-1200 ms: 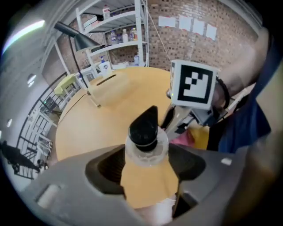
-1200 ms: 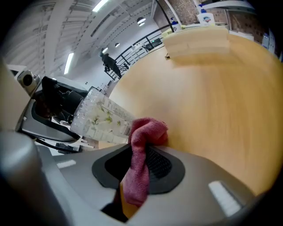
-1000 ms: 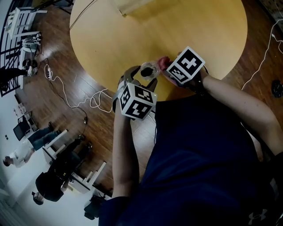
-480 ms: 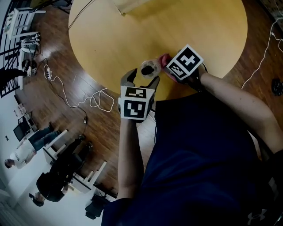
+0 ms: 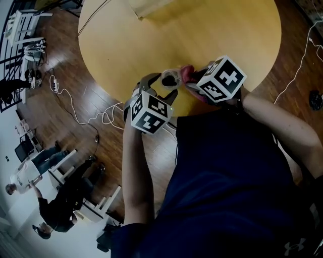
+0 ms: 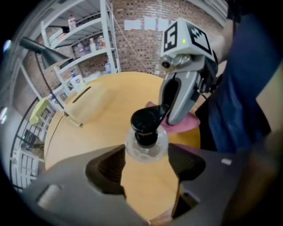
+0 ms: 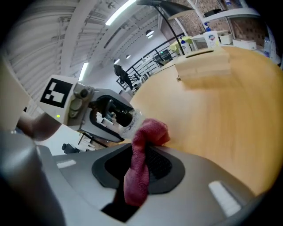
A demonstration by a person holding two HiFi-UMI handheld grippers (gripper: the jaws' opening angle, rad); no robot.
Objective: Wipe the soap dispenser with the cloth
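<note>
The soap dispenser (image 5: 170,79), a clear bottle with a black pump head (image 6: 146,122), stands near the table's front edge. My left gripper (image 5: 162,86) points steeply down over it. Its jaws have just been closing, and the bottle's shoulder (image 6: 147,148) now sits pressed between the two fingertips. My right gripper (image 5: 193,76) is shut on a red cloth (image 7: 140,163). The cloth's bunched end (image 5: 187,71) lies against the bottle's right side. In the left gripper view the right gripper (image 6: 177,103) and the cloth (image 6: 188,125) are just behind the pump.
The round wooden table (image 5: 212,30) carries a pale wooden box (image 5: 151,6) at its far side. White cables (image 5: 91,111) trail over the plank floor on the left, where people (image 5: 55,201) and stools stand. Metal shelves (image 6: 84,39) with bottles stand behind the table.
Half a second ago the left jaws stood wider around the bottle; they have come back in on it and the cube has rolled. The right gripper has shifted slightly with the cloth.
</note>
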